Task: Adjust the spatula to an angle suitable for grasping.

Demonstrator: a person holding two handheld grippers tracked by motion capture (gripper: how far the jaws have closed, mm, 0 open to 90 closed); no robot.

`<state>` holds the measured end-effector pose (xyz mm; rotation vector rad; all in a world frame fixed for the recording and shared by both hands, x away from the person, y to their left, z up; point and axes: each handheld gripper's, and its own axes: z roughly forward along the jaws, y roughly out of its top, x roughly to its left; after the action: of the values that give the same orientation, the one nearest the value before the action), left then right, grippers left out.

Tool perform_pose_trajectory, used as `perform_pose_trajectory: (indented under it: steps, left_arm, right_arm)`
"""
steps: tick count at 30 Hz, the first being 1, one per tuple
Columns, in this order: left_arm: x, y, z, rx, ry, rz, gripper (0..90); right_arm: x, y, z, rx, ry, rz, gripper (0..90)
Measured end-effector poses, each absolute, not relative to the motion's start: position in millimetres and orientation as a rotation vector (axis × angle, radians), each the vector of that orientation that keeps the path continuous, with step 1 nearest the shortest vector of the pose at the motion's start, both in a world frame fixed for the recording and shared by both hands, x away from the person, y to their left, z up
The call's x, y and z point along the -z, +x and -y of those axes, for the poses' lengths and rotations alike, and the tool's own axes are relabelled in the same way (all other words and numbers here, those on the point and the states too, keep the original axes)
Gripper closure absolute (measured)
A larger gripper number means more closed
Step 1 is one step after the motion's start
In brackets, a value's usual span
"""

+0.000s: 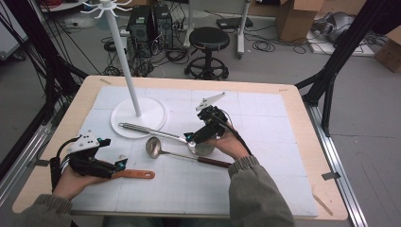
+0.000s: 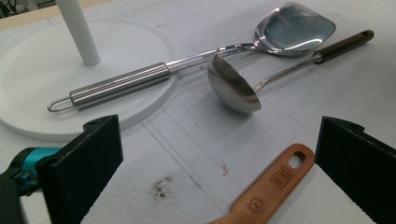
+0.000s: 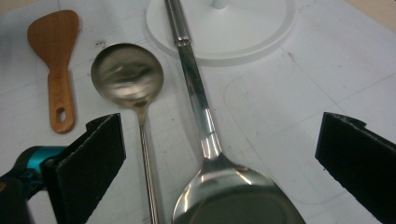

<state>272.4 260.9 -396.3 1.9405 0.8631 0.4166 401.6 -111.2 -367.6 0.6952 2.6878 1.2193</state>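
Observation:
A wooden spatula (image 1: 137, 174) lies at the table's front left. Its holed handle end (image 2: 273, 184) sits between the wide-apart jaws of my left gripper (image 2: 219, 161), which is open and low over it (image 1: 117, 166). A steel ladle (image 1: 152, 146) and a steel spatula (image 1: 142, 128) lie mid-table. The steel spatula's handle rests on the white rack base (image 1: 156, 106). My right gripper (image 1: 190, 137) is open above that spatula's shiny blade (image 3: 238, 198), jaws on either side and not touching it. Just left of it lies the ladle bowl (image 3: 127, 74).
The rack's white pole (image 1: 124, 56) rises from the round base with hooks on top. A white gridded mat (image 1: 265, 123) covers the wooden table. Behind the table stand a black stool (image 1: 208, 40), computer towers and cables, with black frame legs on both sides.

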Motion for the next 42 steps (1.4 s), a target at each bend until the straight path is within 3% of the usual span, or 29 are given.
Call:
perform_pose_trajectory:
  steps: [12,13,20,21,23,25,30,42]
  left_arm:
    - [396.6,272.9,-259.3,-0.416,1.946,-0.863,1.7]
    - [396.5,272.6,-259.2,-0.416,1.944,-0.859,1.7]
    - [396.5,273.0,-259.5,-0.415,1.943,-0.860,1.7]
    - [396.5,273.1,-259.6,-0.416,1.944,-0.856,1.7]
    - [396.4,273.1,-259.8,-0.415,1.942,-0.857,1.7]
    - [396.5,273.3,-259.9,-0.416,1.943,-0.856,1.7]
    - [396.7,273.4,-259.3,-0.414,1.943,-0.856,1.7]
    - [396.7,274.1,-260.0,-0.412,1.940,-0.856,1.7]
  right_arm:
    - [378.8,419.0,78.1,-1.189,0.657,-2.727,0.7]
    - [381.9,421.1,72.1,-1.193,0.639,-2.741,6.1]
    - [391.6,428.9,55.3,-1.150,0.606,-2.781,6.5]
    - [393.3,429.9,53.6,-1.146,0.619,-2.787,7.8]
    - [396.8,432.5,51.2,-1.147,0.599,-2.802,20.4]
    - [401.2,433.1,47.5,-1.131,0.582,-2.830,18.3]
    - [410.9,434.1,40.9,-1.076,0.562,-2.844,24.0]
    - [426.4,437.8,28.4,-0.937,0.513,-2.918,48.3]
